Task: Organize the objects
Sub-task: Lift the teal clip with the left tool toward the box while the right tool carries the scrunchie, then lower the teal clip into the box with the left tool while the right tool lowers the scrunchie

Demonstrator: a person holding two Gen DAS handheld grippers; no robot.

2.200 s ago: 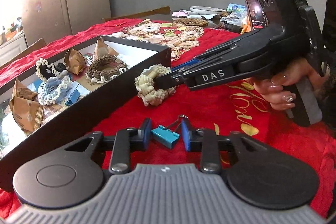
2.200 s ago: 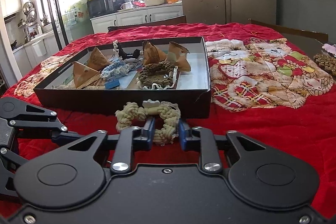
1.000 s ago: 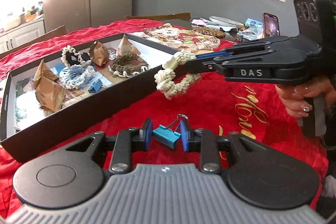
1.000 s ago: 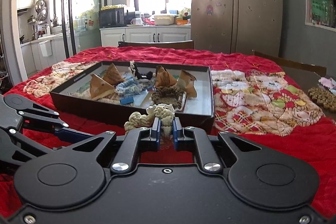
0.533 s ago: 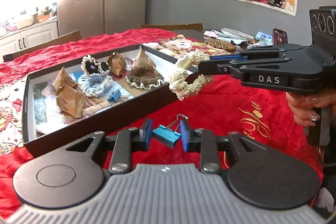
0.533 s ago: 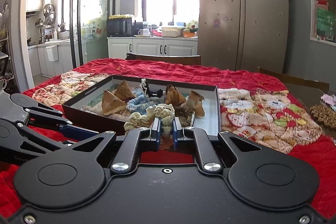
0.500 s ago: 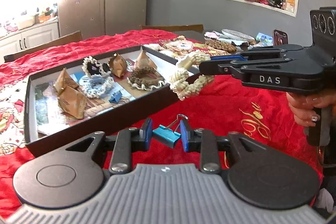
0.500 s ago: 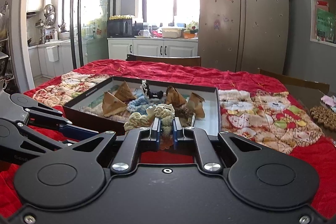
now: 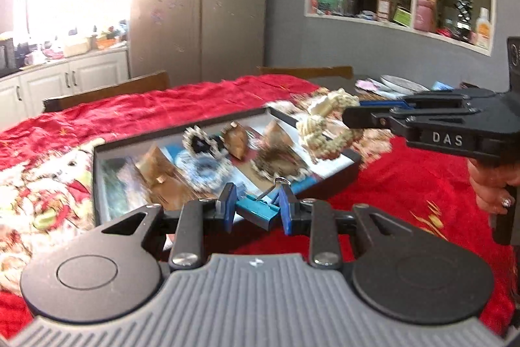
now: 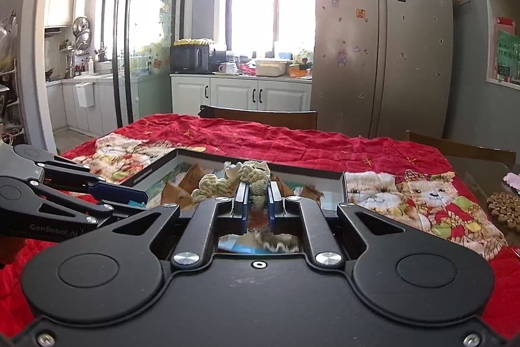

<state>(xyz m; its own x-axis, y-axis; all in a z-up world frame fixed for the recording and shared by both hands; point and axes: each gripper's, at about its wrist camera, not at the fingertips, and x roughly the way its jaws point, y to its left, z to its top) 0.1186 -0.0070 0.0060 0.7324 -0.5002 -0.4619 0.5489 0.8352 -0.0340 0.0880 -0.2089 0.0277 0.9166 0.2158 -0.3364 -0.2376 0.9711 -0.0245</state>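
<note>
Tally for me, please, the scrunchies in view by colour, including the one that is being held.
Cream scrunchie, held in the right claw: 1
Black-and-white scrunchie: 1
Blue scrunchie: 1
Brown scrunchie: 1
Total: 4

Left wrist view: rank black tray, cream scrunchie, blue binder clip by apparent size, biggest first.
1. Black tray, widest by far, spanning the middle of the frame.
2. Cream scrunchie, held over the tray's far right corner.
3. Blue binder clip, smallest even though nearest the camera, so the order looks safe.
</note>
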